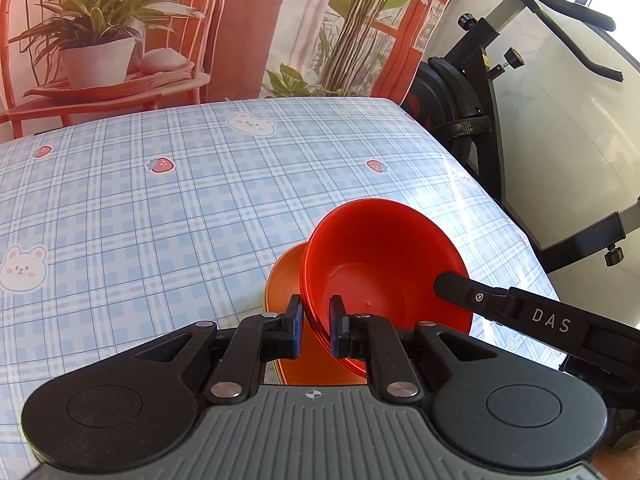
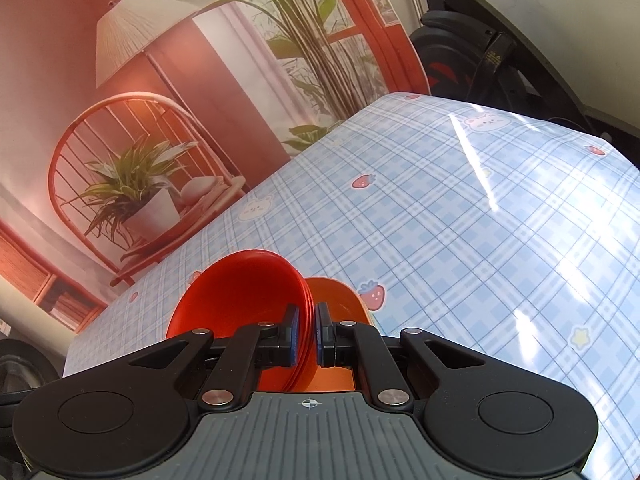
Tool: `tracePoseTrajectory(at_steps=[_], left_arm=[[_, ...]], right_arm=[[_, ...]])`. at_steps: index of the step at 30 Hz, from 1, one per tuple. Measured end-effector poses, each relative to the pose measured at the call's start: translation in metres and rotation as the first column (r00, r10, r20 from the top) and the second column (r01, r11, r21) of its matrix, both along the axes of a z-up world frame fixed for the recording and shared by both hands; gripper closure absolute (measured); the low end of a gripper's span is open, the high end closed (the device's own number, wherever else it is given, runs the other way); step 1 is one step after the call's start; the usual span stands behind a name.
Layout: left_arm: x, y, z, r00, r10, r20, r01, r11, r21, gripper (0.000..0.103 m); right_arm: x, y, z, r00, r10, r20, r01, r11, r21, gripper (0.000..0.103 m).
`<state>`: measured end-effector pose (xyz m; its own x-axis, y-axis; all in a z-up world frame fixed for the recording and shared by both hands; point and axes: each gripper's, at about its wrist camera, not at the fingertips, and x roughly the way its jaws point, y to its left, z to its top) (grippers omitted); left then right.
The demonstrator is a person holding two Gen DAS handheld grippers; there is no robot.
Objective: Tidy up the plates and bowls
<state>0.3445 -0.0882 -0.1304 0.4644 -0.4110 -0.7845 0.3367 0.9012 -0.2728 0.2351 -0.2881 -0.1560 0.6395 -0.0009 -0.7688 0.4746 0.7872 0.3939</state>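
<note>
Over table [image 1: 160, 200]: left gripper [image 1: 316, 322], right gripper [image 2: 306, 334] pinched red bowls [image 1: 380, 264], 9 and 3 o'clock rims; level before lowering onto orange bowl [image 1: 284, 276].

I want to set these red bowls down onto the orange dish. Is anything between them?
Nothing visible. The red bowls, held at the rim by the left gripper and the right gripper, hang tilted right over the orange dish on the tablecloth.
</note>
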Motion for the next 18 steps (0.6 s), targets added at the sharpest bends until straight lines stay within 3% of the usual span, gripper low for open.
tracePoseTrajectory(at_steps=[18], left_arm=[[0.000,-0.003,-0.010,0.998,-0.038,-0.041,0.041,0.998,0.056,0.087]], right_arm=[[-0.003,-0.006,-0.017,0.998,0.006,-0.061,-0.003,0.999,0.050,0.095]])
